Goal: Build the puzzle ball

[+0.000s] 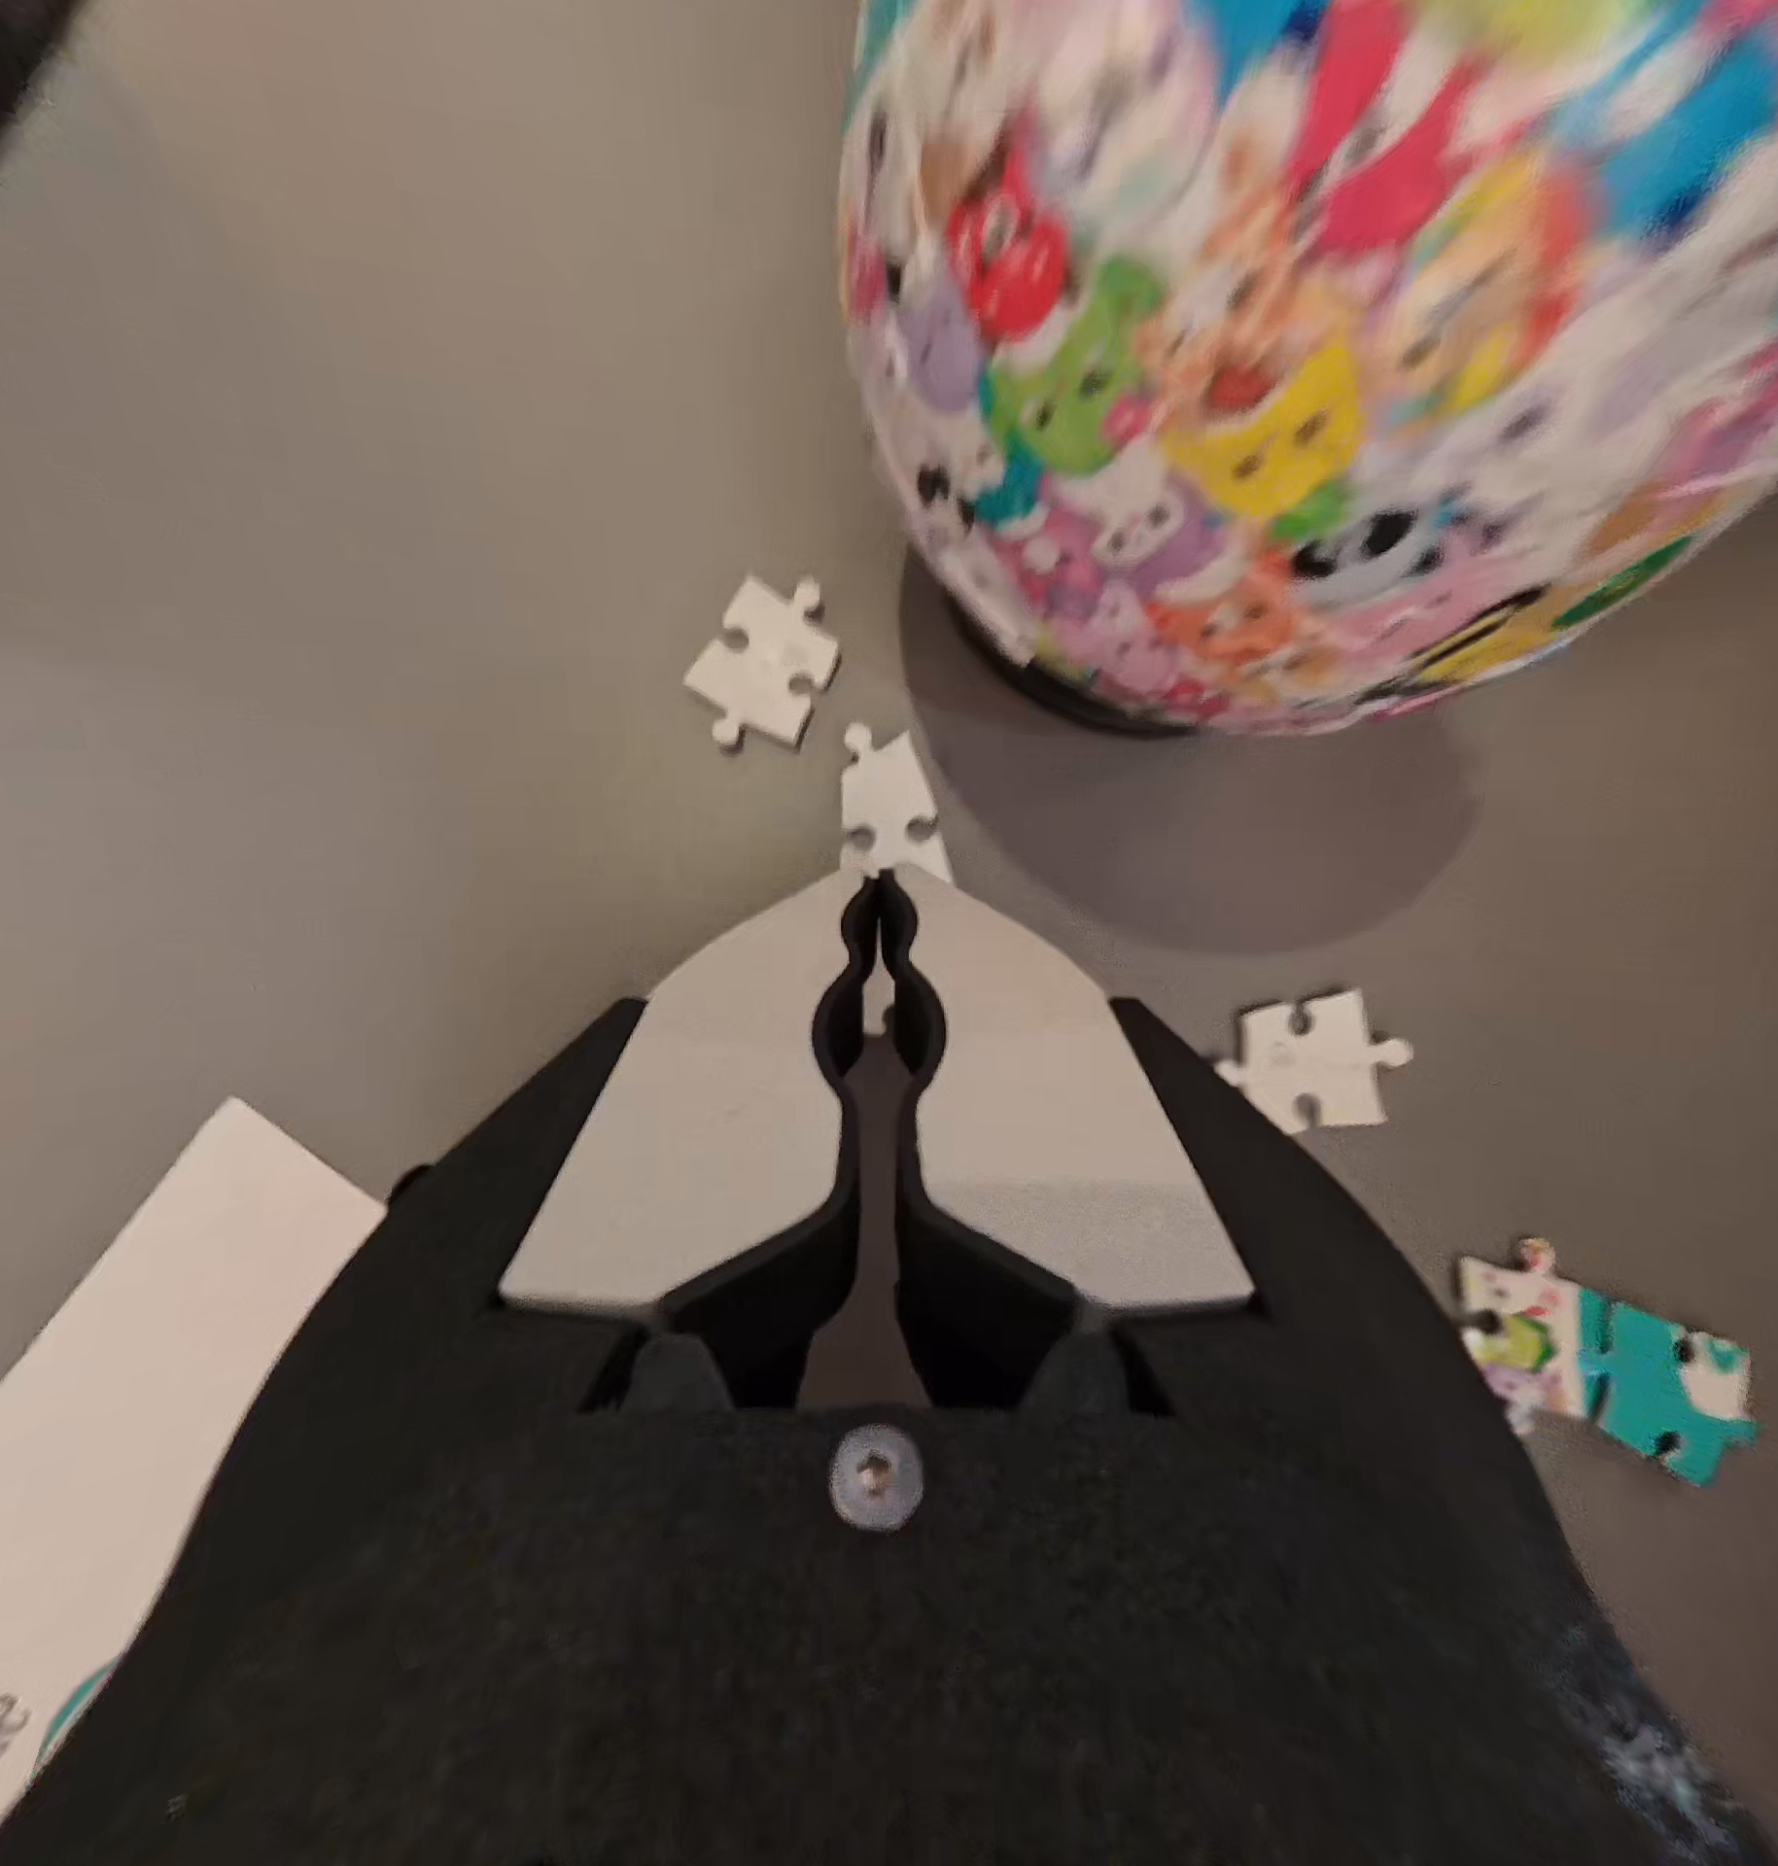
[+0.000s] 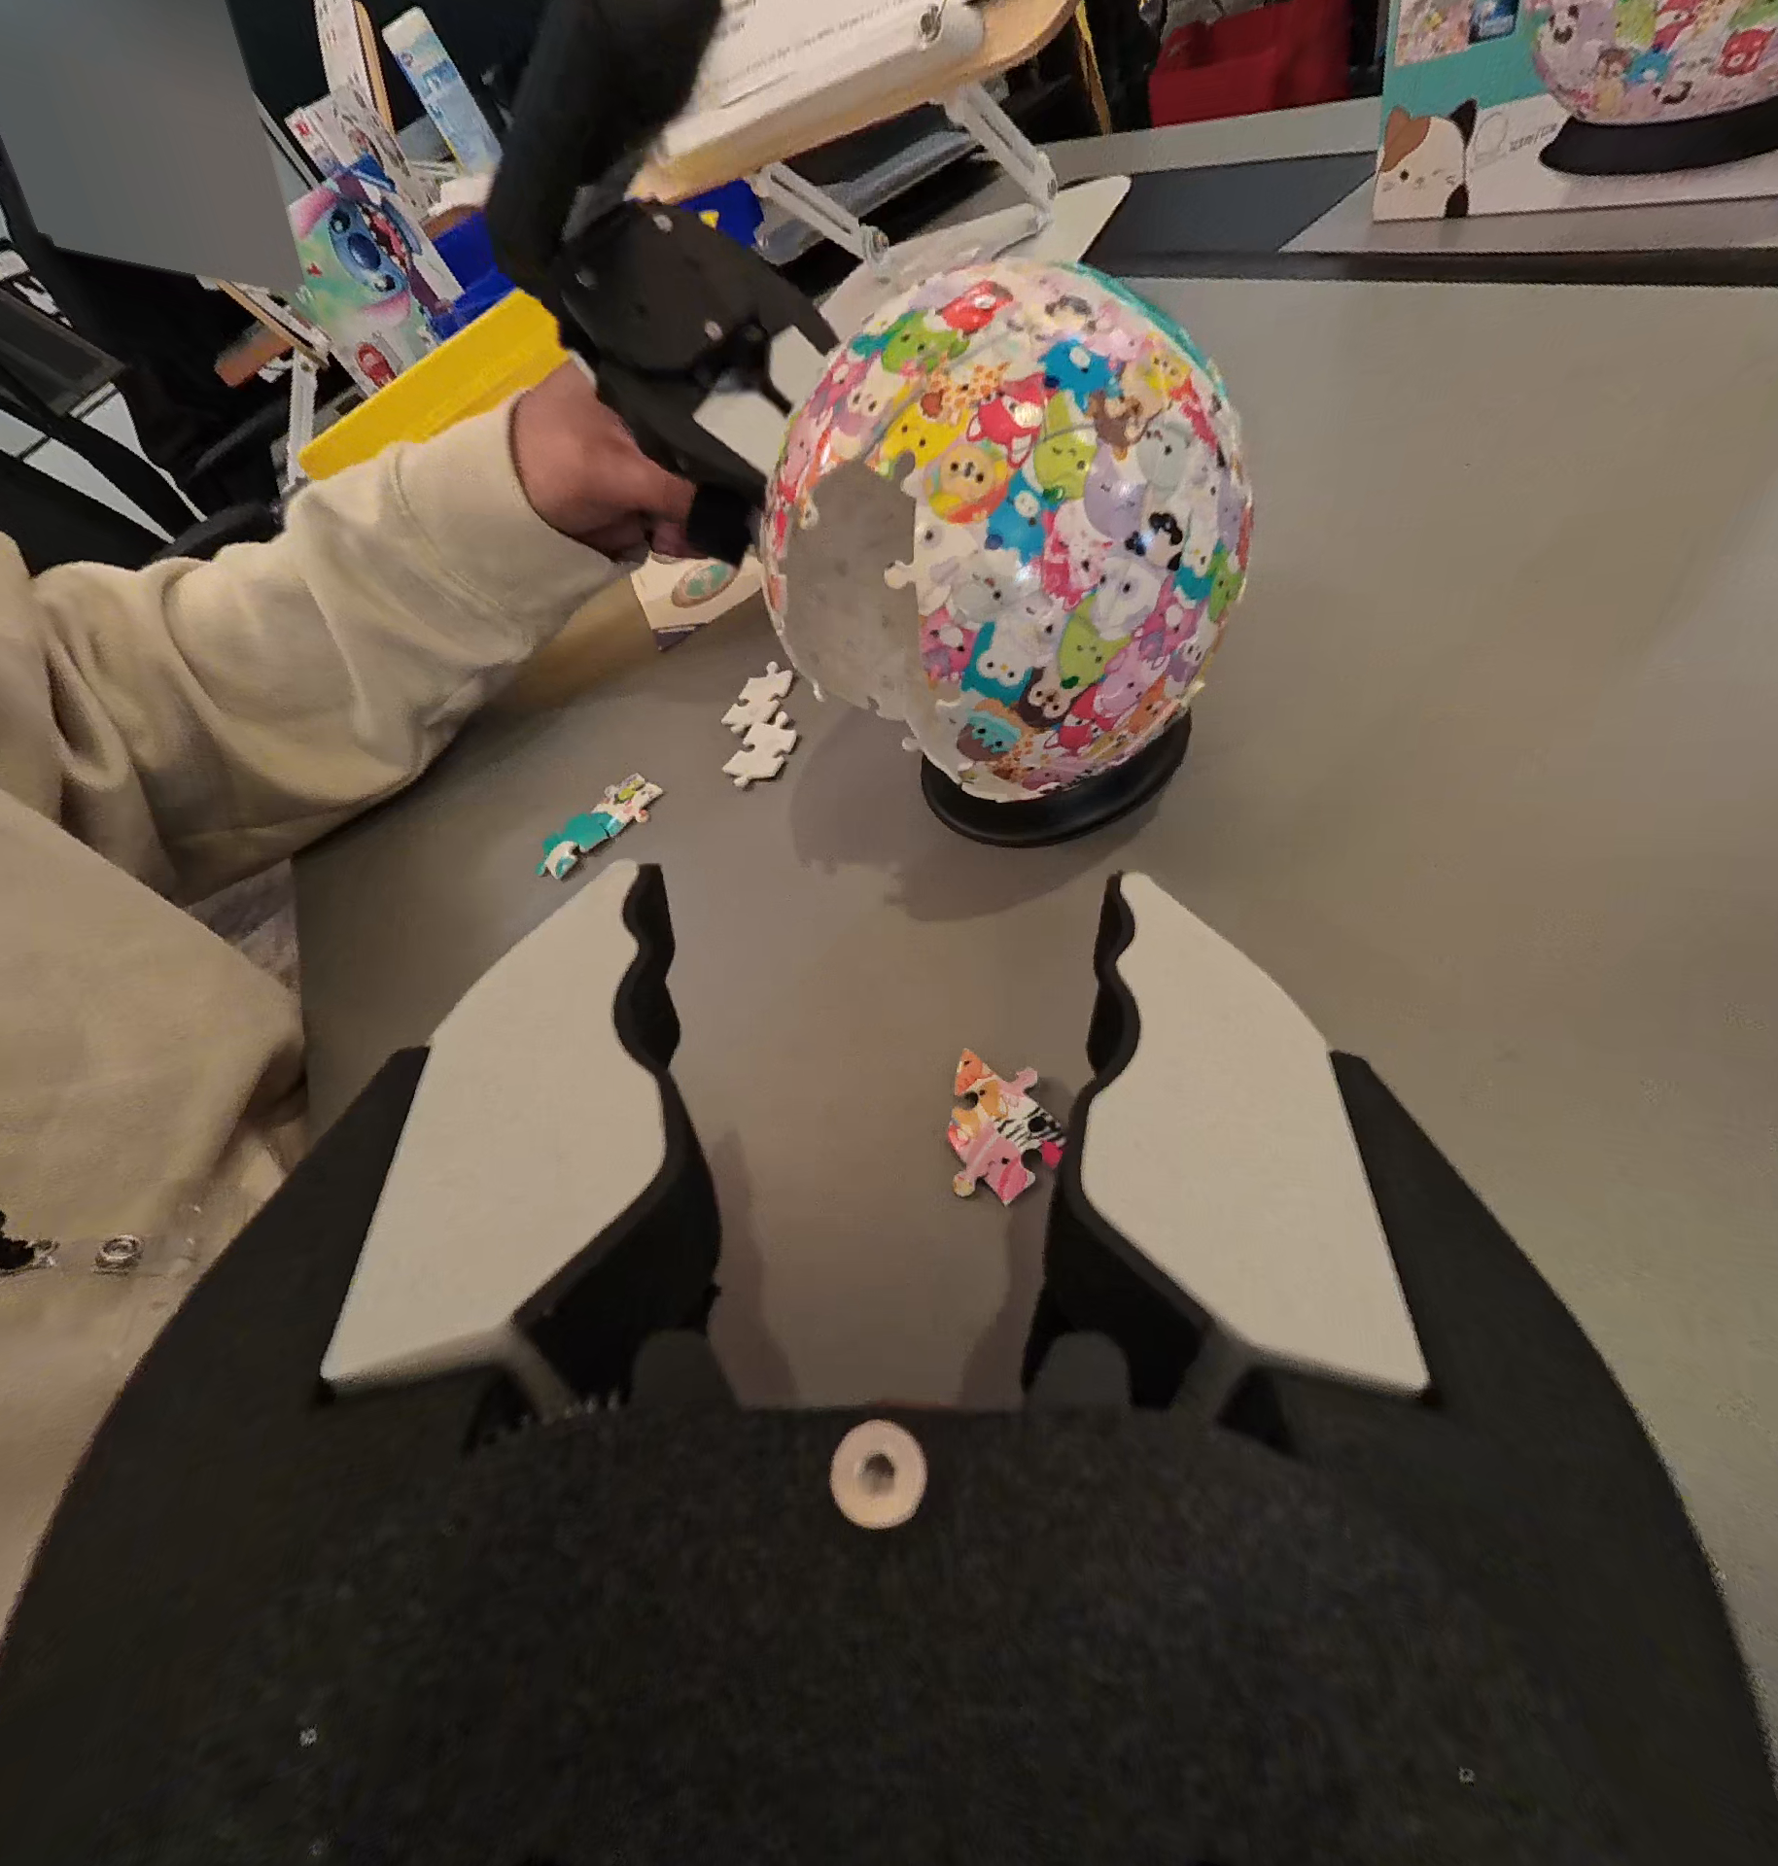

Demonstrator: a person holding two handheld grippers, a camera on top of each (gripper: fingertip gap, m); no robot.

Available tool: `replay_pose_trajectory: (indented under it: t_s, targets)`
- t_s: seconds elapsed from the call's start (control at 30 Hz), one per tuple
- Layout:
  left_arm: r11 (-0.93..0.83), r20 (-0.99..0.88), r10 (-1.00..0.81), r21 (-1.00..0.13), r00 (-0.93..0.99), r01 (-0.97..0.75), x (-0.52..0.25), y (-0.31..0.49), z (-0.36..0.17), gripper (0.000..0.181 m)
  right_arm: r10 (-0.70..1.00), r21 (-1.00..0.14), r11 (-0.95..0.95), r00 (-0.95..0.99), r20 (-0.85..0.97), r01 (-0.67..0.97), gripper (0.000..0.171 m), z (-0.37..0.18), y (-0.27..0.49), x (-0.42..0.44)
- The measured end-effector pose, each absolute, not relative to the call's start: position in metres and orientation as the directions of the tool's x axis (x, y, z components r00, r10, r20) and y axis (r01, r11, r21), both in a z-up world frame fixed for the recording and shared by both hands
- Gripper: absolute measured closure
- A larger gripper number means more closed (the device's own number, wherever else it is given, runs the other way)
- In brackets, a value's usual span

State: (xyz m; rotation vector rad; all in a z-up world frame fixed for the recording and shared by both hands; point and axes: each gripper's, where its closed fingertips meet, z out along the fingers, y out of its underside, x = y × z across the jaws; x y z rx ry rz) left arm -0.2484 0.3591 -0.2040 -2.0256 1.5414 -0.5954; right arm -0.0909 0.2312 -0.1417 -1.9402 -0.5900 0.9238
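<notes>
The puzzle ball [image 2: 1066, 505], covered in bright cartoon animals, sits on a black stand [image 2: 1056, 803] on the grey table. An open gap [image 2: 854, 576] in its left side shows the pale inside. In the left wrist view the ball [image 1: 1369, 353] is blurred at the upper right. My left gripper [image 1: 879, 887] is shut above the table. A face-down white piece [image 1: 890, 803] lies just past its tips, partly hidden. My right gripper [image 2: 879, 889] is open and empty over the table. A colourful piece [image 2: 1001, 1126] lies between its fingers, near the right one.
Two more white pieces [image 1: 763, 656] [image 1: 1309, 1070] and joined teal pieces [image 1: 1612, 1373] lie left of the ball. A white sheet [image 1: 127, 1363] lies at the lower left. A person's cream sleeve [image 2: 258, 656], a yellow bin [image 2: 440, 384] and the puzzle box [image 2: 1591, 101] border the table. My hands' fingertips stand some 20 cm from each other.
</notes>
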Motion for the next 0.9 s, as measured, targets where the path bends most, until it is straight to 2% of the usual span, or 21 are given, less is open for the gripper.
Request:
replay_pose_trajectory:
  t_s: [0.07,0.3,0.43,0.6,0.77,0.9]
  targets:
    - [-0.211,0.011,-0.968,-0.572,0.25,-0.793,-0.255,0.359,-0.223,0.181,0.703,-0.864,-0.501,0.605,-0.373,0.049,0.091,-0.142,0.231,-0.091]
    - [-0.2,0.007,-0.971,-0.563,0.238,-0.802,-0.253,0.356,-0.225,0.181,0.711,-0.868,-0.494,0.6,-0.367,0.054,0.093,-0.136,0.23,-0.086]
    - [-0.212,0.039,-0.97,-0.628,0.241,-0.749,-0.244,0.359,-0.204,0.181,0.708,-0.87,-0.492,0.601,-0.371,0.043,0.094,-0.131,0.233,-0.081]
    - [-0.184,0.047,-0.981,-0.563,0.191,-0.806,-0.244,0.353,-0.224,0.179,0.695,-0.864,-0.503,0.608,-0.384,0.029,0.096,-0.13,0.235,-0.076]
    - [-0.191,0.07,-0.98,-0.572,0.184,-0.798,-0.243,0.354,-0.225,0.181,0.68,-0.855,-0.519,0.619,-0.393,0.027,0.096,-0.133,0.236,-0.073]
    - [-0.22,0.126,-0.974,-0.71,0.186,-0.669,-0.225,0.376,-0.187,0.181,0.675,-0.854,-0.52,0.626,-0.391,0.027,0.096,-0.129,0.24,-0.07]
